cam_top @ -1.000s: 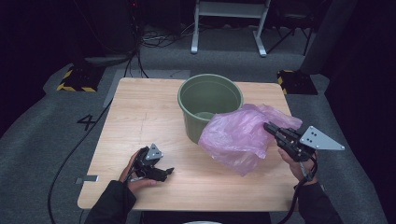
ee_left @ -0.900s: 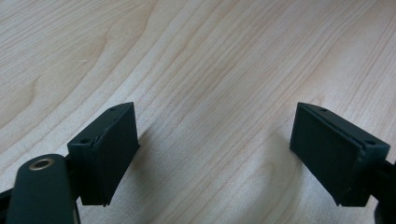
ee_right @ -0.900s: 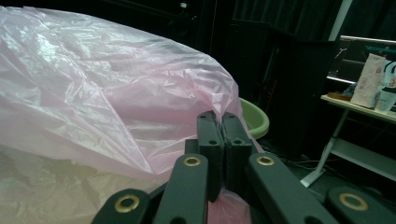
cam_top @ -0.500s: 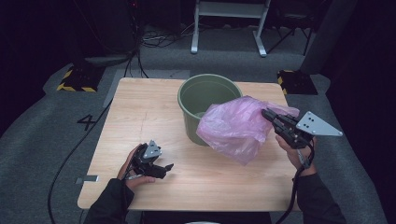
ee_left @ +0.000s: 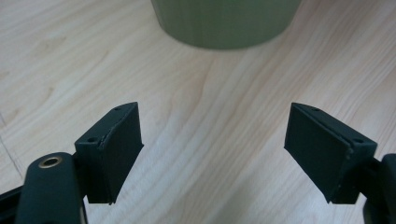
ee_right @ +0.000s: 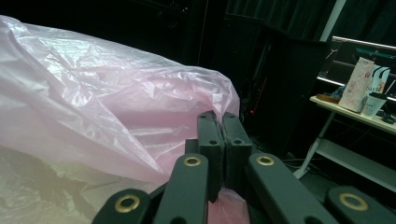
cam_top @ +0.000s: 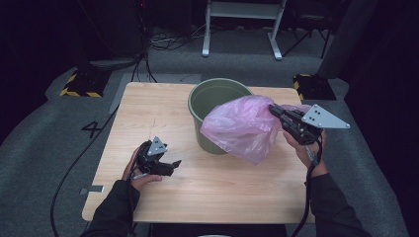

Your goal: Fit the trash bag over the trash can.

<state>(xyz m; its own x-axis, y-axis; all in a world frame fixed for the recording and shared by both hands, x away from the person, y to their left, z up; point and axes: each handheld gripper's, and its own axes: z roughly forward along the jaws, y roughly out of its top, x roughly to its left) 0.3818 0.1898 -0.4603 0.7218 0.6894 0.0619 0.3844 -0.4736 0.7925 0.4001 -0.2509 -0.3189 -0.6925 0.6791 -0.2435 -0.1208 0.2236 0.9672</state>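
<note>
Right tongs [cam_top: 274, 109] clenched on pink bag [cam_top: 242, 126]; left tongs [cam_top: 170, 165] released, idle on surface [cam_top: 148, 103]. Bring left across, spread bag mouth over bucket [cam_top: 207, 96] rim.

Thin, crinkly pink plastic bag [cam_top: 242, 127] hanging in the air, billowed out and draped against the right side of the green bucket [cam_top: 213, 113]. The bucket stands upright near the far edge of the wooden table [cam_top: 148, 113].
</note>
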